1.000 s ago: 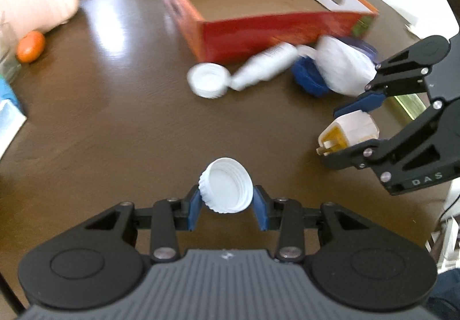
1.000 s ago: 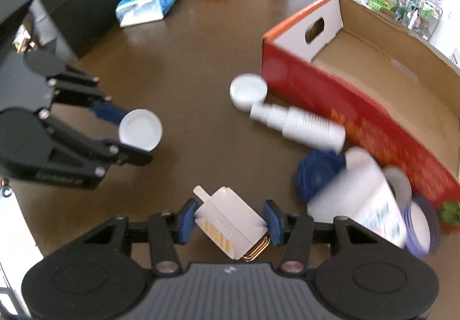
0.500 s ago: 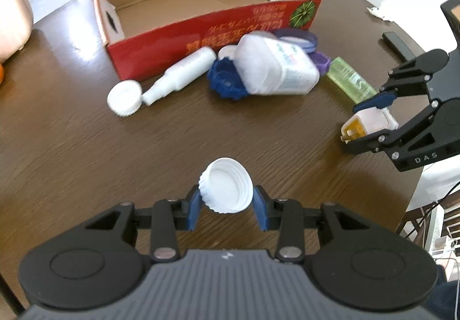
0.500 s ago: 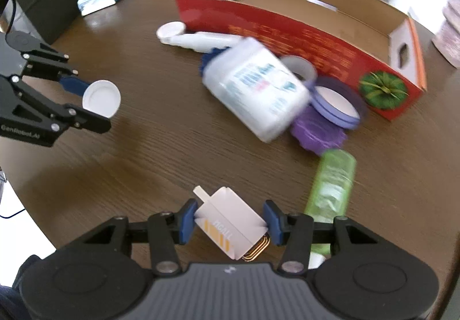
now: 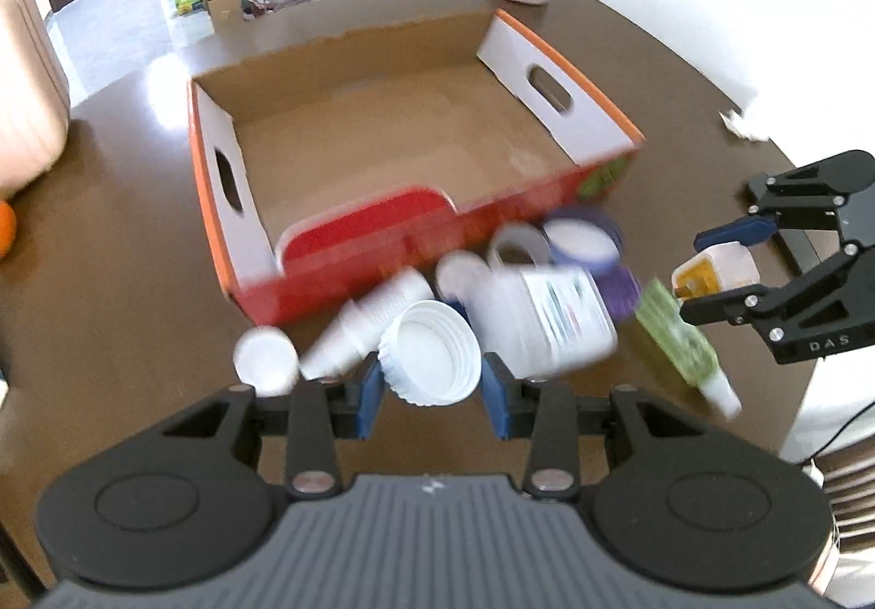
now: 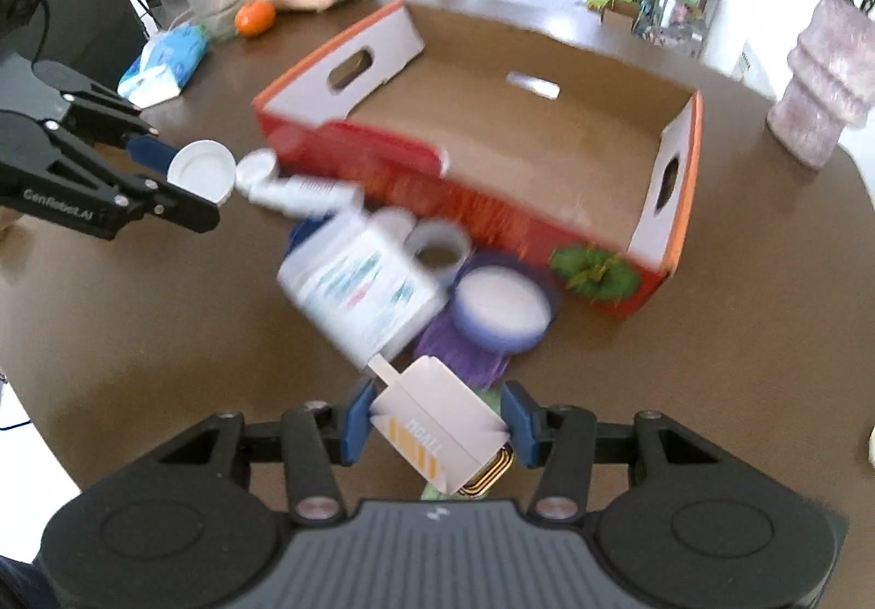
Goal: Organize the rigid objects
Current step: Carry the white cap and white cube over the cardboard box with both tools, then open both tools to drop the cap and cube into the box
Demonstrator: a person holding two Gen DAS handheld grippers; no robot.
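My left gripper [image 5: 430, 380] is shut on a white screw lid [image 5: 432, 358], held above the table before the red cardboard box [image 5: 350, 275]. My right gripper [image 6: 437, 423] is shut on a small white carton with orange print [image 6: 437, 417]. In the left wrist view the right gripper [image 5: 716, 275] hangs to the right of the box with the carton [image 5: 722, 267]. In the right wrist view the left gripper [image 6: 180, 182] is at the left with the lid [image 6: 201, 168]. The box [image 6: 465, 204] holds nothing that I can see.
Against the box front lie a white labelled jar [image 5: 552, 319], a white bottle [image 5: 361, 330], a loose white cap [image 5: 266, 363], tape rolls [image 6: 503, 308], purple lids and a green tube [image 5: 678, 341]. A pink vase [image 6: 826, 78], an orange [image 6: 255, 17] and a tissue pack [image 6: 164, 67] stand beyond.
Both grippers rose and moved toward the box with their loads; the box now fills the middle of both views and the clutter lies right below the fingers.
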